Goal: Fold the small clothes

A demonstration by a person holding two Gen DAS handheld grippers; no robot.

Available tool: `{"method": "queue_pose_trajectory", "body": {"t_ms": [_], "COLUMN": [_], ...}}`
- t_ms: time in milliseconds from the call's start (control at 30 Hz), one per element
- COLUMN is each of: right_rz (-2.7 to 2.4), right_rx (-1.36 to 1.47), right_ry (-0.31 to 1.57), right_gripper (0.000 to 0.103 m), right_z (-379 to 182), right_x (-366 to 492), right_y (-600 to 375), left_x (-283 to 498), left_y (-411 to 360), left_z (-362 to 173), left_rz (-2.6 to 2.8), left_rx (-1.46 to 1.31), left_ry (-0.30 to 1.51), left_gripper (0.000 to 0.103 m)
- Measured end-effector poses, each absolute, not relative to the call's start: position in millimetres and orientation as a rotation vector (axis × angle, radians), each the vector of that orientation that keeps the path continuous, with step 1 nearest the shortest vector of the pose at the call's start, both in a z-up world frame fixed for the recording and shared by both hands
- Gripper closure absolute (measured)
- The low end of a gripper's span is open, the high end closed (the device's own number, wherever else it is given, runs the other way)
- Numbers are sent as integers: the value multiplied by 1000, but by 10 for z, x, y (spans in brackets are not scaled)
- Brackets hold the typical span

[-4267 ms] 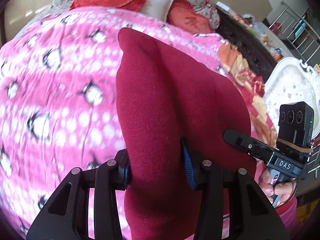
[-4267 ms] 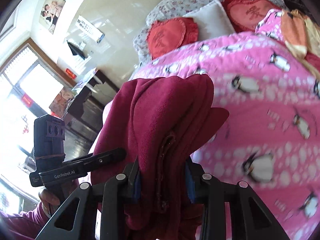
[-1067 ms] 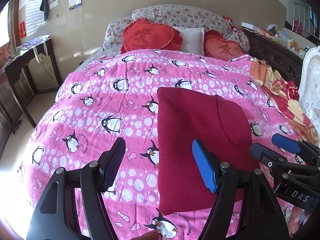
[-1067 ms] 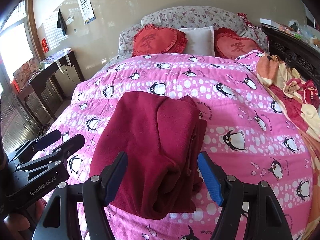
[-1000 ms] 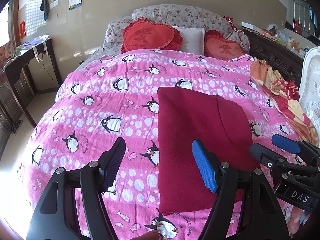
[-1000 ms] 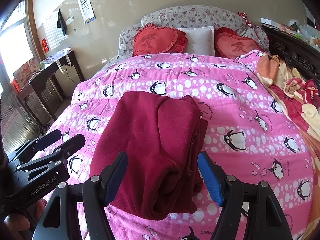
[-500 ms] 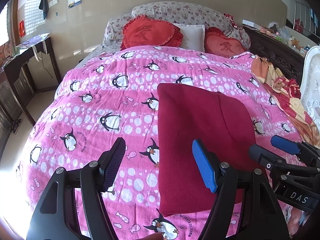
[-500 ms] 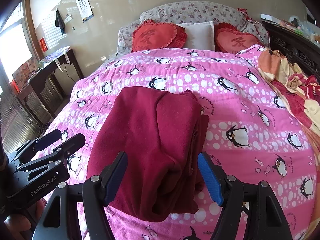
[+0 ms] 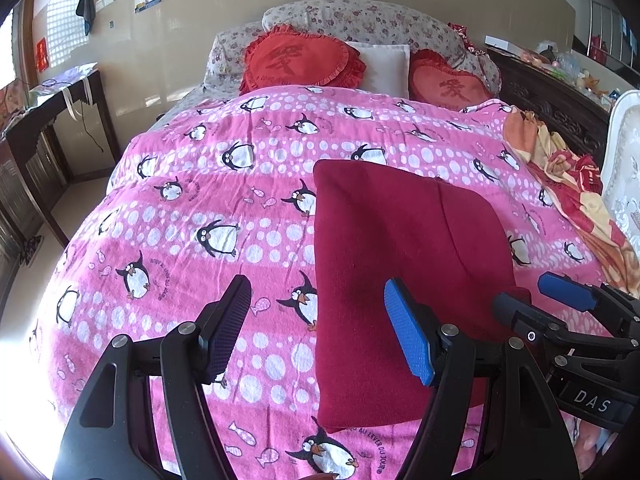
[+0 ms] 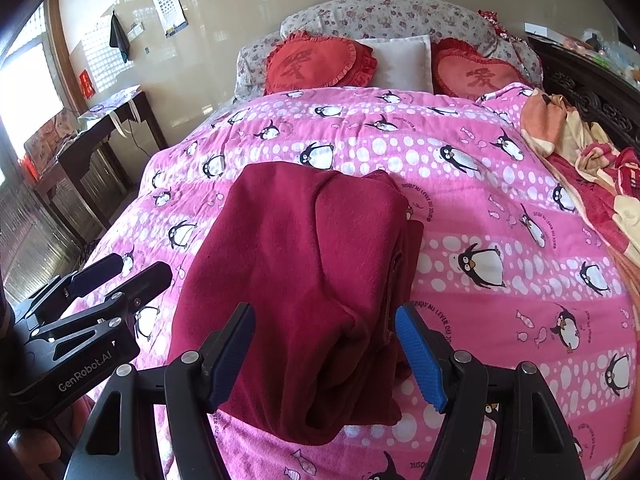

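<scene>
We see the dark red garment (image 9: 404, 256) lying folded into a thick rectangle on the pink penguin-print bedspread (image 9: 208, 184), toward the near end of the bed, its layered edges showing along the right side in the right wrist view. Our left gripper (image 9: 316, 332) hovers above the cloth's left edge, tilted downward, its jaws spread apart and grasping nothing; one blue pad (image 9: 408, 336) hangs over the red fabric, the other over the bedspread. Our right gripper (image 10: 324, 352) points down over the near part of the garment, jaws likewise released and empty, with the cloth visible between them but untouched. Beyond sit two red heart cushions (image 10: 320, 62) against floral pillows (image 10: 400, 16), and an orange patterned blanket (image 10: 580, 152) lies at the right
</scene>
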State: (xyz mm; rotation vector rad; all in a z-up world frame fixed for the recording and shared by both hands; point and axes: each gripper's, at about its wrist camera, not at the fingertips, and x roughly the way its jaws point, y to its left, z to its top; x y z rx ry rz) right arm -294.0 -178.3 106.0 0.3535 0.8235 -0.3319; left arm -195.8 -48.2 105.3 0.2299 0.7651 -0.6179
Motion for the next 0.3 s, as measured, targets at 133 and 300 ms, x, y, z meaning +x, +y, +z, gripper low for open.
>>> {"method": "queue_pose_trajectory", "body": {"t_ms": [133,300], "right_rz": [-328,-329], "right_rx": [352,357], "right_ry": [828,833], "right_gripper": [33,33], "right_z": [1049,1018], "right_x": [-2940,-2938], "right_y": [-1784,-1805], "left_x": [-1953,-1887], "left_y": [-488,-451], "left_z": [1036,1030], "left_rz": [-618,-615], "left_rx": [241,227], "left_ry": [759,766], "left_gripper": [33,33]}}
